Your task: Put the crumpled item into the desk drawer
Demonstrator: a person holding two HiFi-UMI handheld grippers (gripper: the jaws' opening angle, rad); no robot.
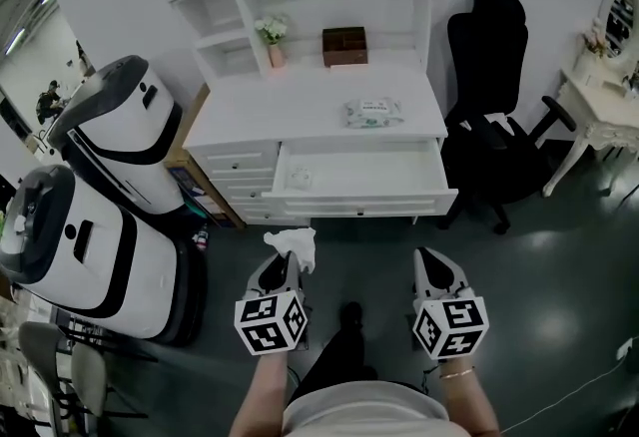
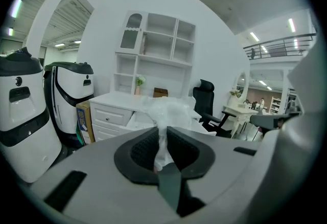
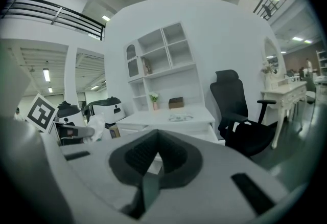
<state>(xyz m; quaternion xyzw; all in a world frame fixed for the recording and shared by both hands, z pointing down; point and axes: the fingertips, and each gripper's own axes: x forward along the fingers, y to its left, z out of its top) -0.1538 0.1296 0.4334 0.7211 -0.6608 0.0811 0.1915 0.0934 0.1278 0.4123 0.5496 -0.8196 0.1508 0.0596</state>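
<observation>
The white desk (image 1: pixel 300 111) stands against the wall with its wide top drawer (image 1: pixel 384 171) pulled out toward the person. A small pale thing (image 1: pixel 300 178) lies at the left end of that drawer; what it is cannot be made out.

The crumpled item (image 1: pixel 293 245), a wad of thin white material, is in front of the desk, below the drawer's left end and clear of it. The left gripper (image 1: pixel 284 263) has it pinched: in the left gripper view the 2 jaws are closed nearly together on a thin part of the wad (image 2: pixel 166 110), and the rest bunches out beyond their tips.

The right gripper (image 1: pixel 430 261) is also in front of the desk, below the drawer's right end. In its own view its jaws (image 3: pixel 157 136) meet at the tips, with nothing between them.

On the desk top lie a flat packet (image 1: pixel 372 111) near the right side, a brown box (image 1: pixel 344 46) at the back and a small vase of flowers (image 1: pixel 272 31) left of the box. A black office chair (image 1: pixel 489 126) stands just right of the desk. 2 white machines with black trim (image 1: pixel 120 126) stand to its left.
</observation>
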